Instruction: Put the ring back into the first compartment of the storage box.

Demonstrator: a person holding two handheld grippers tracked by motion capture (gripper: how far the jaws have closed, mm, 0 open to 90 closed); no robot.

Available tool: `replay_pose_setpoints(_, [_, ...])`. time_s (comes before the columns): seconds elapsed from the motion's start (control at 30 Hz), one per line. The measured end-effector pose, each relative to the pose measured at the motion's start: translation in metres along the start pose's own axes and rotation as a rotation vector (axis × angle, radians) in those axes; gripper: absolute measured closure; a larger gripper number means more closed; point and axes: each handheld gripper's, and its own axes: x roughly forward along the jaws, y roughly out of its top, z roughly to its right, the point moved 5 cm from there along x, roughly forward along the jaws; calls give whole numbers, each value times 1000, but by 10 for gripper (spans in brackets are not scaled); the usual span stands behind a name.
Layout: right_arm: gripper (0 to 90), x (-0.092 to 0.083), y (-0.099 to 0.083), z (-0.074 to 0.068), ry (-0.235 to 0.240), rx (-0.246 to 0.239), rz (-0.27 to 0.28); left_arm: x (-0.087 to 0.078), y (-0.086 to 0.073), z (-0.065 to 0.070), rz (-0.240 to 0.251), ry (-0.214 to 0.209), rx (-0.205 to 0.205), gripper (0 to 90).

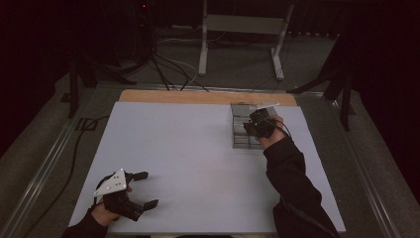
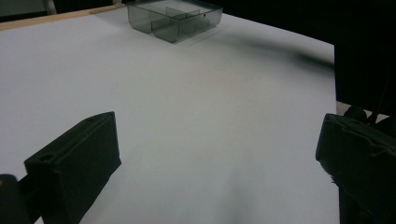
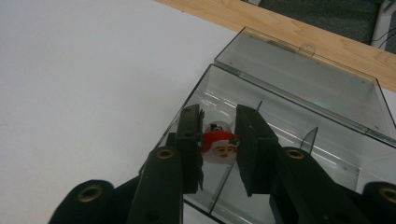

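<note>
My right gripper (image 3: 218, 133) is shut on a small round white token with a red-hatted Santa face (image 3: 219, 148). It holds the token just above a clear grey plastic box with dividers (image 3: 327, 140), whose lid (image 3: 303, 79) lies folded back. From above, the right gripper (image 1: 257, 124) sits over that box (image 1: 241, 143) at the table's far right. My left gripper (image 1: 147, 189) rests low near the front left corner of the white table (image 1: 188, 148), jaws wide apart and nothing between them. The left gripper view shows its own jaws (image 2: 215, 140) open, with the box (image 2: 175, 18) far off.
A wooden strip (image 1: 198, 96) runs along the table's far edge. Beyond it stand a metal frame (image 1: 237, 29) and cables on the floor. The person's dark right sleeve (image 1: 292, 178) crosses the table's right side.
</note>
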Motion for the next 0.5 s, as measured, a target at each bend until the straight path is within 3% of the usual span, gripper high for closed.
replay_pose_setpoints(0.3, [714,9,3,4,6,35,1,0,0,1,1,0,-1,5])
replay_pose_setpoints(0.5, [714,19,1,5,0,31,-25,0,0,1,0,0,1,5])
